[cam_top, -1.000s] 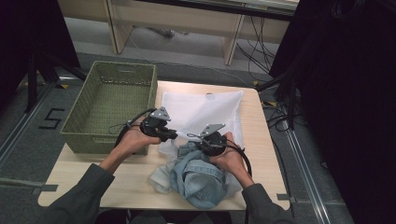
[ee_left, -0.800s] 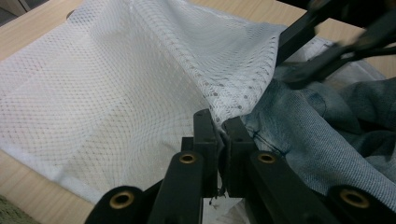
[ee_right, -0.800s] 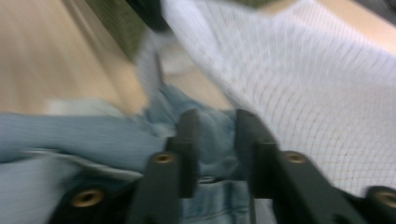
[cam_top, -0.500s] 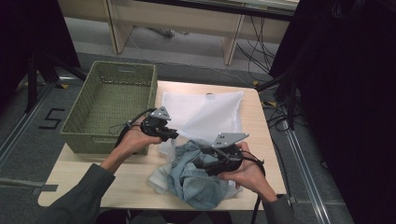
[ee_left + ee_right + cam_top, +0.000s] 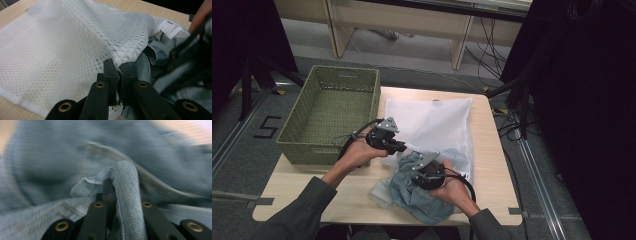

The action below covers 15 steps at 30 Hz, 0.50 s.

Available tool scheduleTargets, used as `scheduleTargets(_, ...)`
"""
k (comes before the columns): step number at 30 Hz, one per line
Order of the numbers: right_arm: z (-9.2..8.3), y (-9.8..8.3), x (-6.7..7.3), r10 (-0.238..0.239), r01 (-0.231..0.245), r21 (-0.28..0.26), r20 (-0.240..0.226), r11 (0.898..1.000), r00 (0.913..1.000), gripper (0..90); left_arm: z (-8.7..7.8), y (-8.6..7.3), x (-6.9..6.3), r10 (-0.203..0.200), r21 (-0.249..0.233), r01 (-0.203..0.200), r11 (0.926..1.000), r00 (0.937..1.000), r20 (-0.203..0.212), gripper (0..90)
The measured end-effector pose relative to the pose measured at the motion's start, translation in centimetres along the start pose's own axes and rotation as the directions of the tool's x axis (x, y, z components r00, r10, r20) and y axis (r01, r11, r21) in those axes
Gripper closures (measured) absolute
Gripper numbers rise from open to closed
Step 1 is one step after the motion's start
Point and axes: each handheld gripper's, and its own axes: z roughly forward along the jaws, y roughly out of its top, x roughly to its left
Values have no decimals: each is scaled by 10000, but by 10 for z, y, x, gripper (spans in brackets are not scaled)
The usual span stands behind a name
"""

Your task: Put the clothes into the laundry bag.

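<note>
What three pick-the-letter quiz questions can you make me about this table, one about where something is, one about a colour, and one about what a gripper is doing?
1. Where is the basket?
A. left side of the table
B. on top of the mesh bag
C. on the floor

2. What colour is the denim garment?
A. red
B. light blue
C. yellow

3. What is the left gripper doing?
A. hanging wide open over the basket
B. pinching the edge of the white mesh bag
C. gripping the table's edge

Answers: 1 A, the high view shows it at the table's left part. 2 B, the cloth looks faded blue. 3 B, the left gripper view shows mesh clamped between its fingers.
</note>
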Motion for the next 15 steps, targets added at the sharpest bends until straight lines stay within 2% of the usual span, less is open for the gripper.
scheduleTargets(1, -5, 0, -1, 267, -266, -49, 288, 9996, 9992, 848, 1, 0, -1, 98, -2, -98, 10000, 9999, 19, 856)
scheduleTargets(2, -14, 1, -8, 303, -280, -355, 684, 9990, 9972, 851, 1, 0, -2, 33, -6, -33, 10000, 10000, 22, 857)
scheduleTargets(3, -20, 2, -13, 571, -507, -678, 970, 9964, 9936, 852, 0, 1, -2, 219, 64, -219, 9997, 9997, 51, 857)
scheduleTargets(4, -32, 3, -25, 742, -587, -1185, 1309, 9912, 9886, 854, 1, 2, -2, 380, -31, -379, 9993, 9993, 73, 857)
scheduleTargets(5, -38, 3, -31, 924, -734, -1305, 1459, 9887, 9850, 854, 1, 2, -4, 260, -87, -259, 9996, 9996, 117, 857)
scheduleTargets(7, -47, 4, -44, 1350, -1063, -1629, 1770, 9809, 9749, 854, 1, 4, -5, 367, -12, -367, 9993, 9993, 105, 856)
scheduleTargets(8, -47, 3, -49, 1396, -1147, -1508, 1669, 9819, 9760, 852, 1, 4, -6, 275, 7, -275, 9996, 9996, 70, 856)
scheduleTargets(9, -40, 1, -51, 1541, -1270, -1616, 1677, 9786, 9737, 849, 2, 3, -5, 357, 36, -357, 9994, 9993, 86, 856)
scheduleTargets(11, -19, -6, -56, 1697, -1564, -913, 1643, 9835, 9717, 837, 3, 3, -4, 344, 39, -344, 9994, 9994, 91, 855)
scheduleTargets(13, -5, -11, -61, 1562, -1518, -403, 1511, 9876, 9761, 826, 3, 3, -4, 306, 47, -306, 9995, 9995, 54, 855)
scheduleTargets(15, 0, -14, -66, 1785, -1806, 29, 1380, 9835, 9742, 798, 3, 2, -4, 200, 2, -200, 9998, 9998, -9, 853)
